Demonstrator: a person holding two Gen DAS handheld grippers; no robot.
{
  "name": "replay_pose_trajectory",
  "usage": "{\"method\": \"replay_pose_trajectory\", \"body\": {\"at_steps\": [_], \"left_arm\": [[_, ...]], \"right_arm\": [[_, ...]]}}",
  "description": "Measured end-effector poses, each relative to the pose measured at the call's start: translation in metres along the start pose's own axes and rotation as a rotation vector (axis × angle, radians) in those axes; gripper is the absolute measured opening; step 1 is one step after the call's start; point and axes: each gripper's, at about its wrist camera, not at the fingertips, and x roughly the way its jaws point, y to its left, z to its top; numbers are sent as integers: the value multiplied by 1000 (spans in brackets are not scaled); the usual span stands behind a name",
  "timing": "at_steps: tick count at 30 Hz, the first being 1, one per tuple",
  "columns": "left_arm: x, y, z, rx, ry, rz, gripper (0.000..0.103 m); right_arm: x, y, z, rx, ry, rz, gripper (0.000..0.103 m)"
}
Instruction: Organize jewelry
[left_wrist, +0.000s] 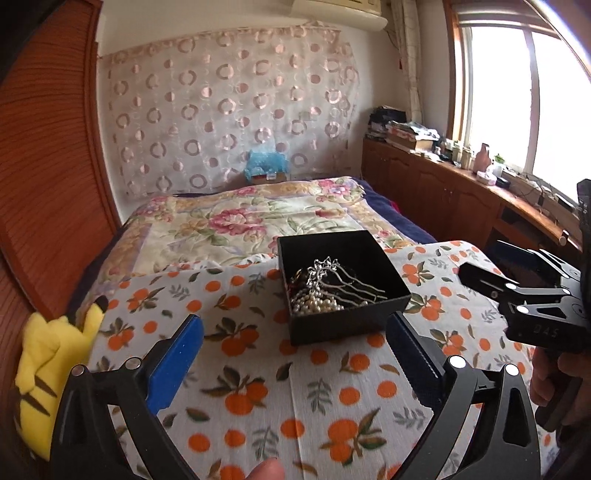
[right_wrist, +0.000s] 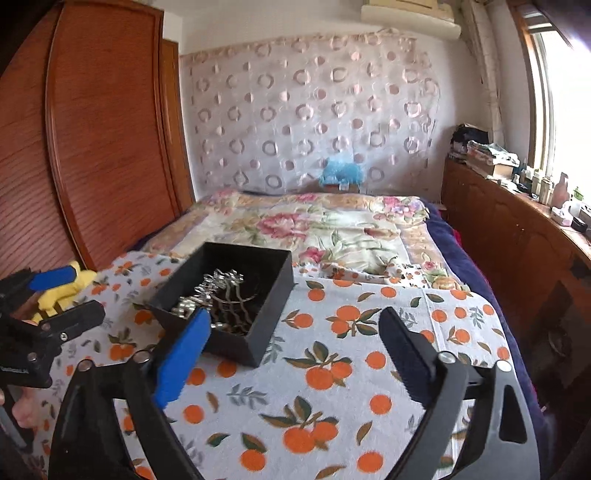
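A black open box (left_wrist: 369, 314) sits on the orange-print cloth (left_wrist: 295, 398). Inside lie a silver hair comb (left_wrist: 343, 280) and a pearl strand (left_wrist: 317, 304). My left gripper (left_wrist: 295, 339) is open and empty, just in front of the box. The box also shows in the right wrist view (right_wrist: 258, 295), with the comb (right_wrist: 225, 291) in it. My right gripper (right_wrist: 295, 339) is open and empty, to the right of the box, its blue finger (right_wrist: 184, 354) overlapping the box's near corner. The right gripper also shows in the left wrist view (left_wrist: 517, 291).
A yellow plush toy (left_wrist: 48, 365) lies at the cloth's left edge, against a wooden wardrobe (left_wrist: 44, 166). A floral quilt (left_wrist: 251, 214) covers the bed beyond. A wooden cabinet (left_wrist: 461, 192) with clutter runs along the right under the window.
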Motion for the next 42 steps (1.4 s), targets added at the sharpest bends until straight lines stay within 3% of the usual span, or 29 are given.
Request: {"method": "replay_pose_trajectory", "body": {"at_steps": [2,16,42], "left_arm": [[-14,2,-4,-14,-9,-6,95],[-78,14,-12,-48,-107,44,95],[-84,11,-17,-41,-123,62,95]], "right_arm": [[-12,5,-2,-7,-21,-4,101],[-61,21,-9,13,-92,-9,100],[-84,25,-18,22,-111,-15,100]]}}
